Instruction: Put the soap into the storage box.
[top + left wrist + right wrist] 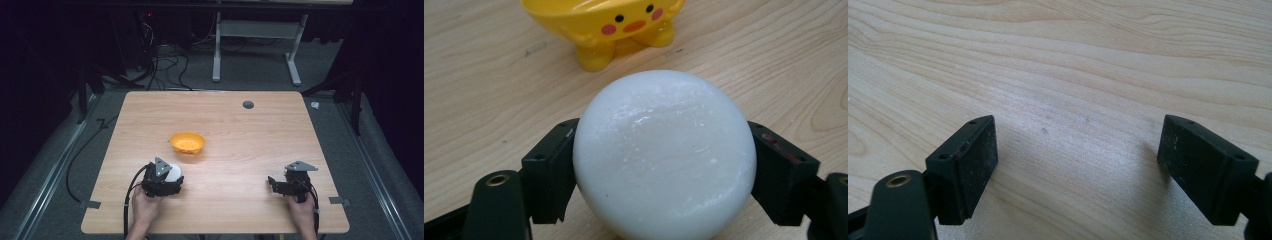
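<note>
While the left gripper (664,165) clamps the white ball (664,155) just short of the yellow chick bowl (604,25), the carry step appears underway. Right gripper (1075,165) rests wide apart, empty, well right of the bowl. Next move likely requires lifting over the rim.
</note>
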Demonstrator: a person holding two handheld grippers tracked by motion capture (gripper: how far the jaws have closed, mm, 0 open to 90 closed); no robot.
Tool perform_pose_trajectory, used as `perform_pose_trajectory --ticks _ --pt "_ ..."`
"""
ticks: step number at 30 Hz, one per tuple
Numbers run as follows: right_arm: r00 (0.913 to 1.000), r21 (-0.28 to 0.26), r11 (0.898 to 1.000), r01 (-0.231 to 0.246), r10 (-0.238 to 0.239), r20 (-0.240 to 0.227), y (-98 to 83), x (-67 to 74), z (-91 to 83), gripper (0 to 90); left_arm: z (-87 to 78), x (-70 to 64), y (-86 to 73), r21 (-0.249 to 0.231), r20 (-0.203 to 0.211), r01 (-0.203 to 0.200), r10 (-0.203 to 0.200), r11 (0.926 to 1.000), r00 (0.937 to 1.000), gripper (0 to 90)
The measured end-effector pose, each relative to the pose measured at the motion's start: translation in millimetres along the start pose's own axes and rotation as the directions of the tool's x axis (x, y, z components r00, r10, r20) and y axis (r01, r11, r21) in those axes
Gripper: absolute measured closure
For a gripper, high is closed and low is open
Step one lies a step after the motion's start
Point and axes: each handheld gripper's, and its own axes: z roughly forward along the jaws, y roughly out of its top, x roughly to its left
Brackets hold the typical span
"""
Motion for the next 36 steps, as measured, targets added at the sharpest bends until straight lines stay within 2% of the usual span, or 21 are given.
perform_pose_trajectory --ticks 6,11,16,19,23,36 --pt "1.0 0.0 1.0 0.001 -0.001 -0.001 0.0 -0.1 0.0 17.2 -4.2 -3.0 6.8 -0.006 -0.013 -0.031 0.031 0.9995 0.9994 23.8" --pt "1.0 0.0 1.0 0.001 -0.001 -0.001 0.1 -0.2 0.1 17.3 -4.3 -3.8 11.6 -0.005 0.0 -0.039 0.039 0.9992 0.9992 23.7" --pt "1.0 0.0 1.0 0.001 -0.001 -0.001 0.1 -0.2 0.1 17.2 -5.5 0.6 22.5 -0.003 0.027 -0.036 0.036 0.9993 0.999 23.8" --pt "1.0 0.001 1.0 -0.002 0.002 -0.002 0.1 0.1 0.0 17.2 -6.2 3.2 28.3 -0.004 0.027 -0.038 0.038 0.9993 0.9989 23.8" --pt "1.0 0.001 1.0 0.001 -0.001 -0.004 0.1 0.1 0.0 17.2 -8.8 8.1 41.9 -0.021 0.041 -0.03 0.031 0.9993 0.9987 23.8" --pt "1.0 0.0 1.0 0.0 0.0 -0.009 0.1 0.1 -0.1 17.2 -6.6 13.6 68.4 -0.045 0.087 -0.009 0.013 0.999 0.9961 23.8"
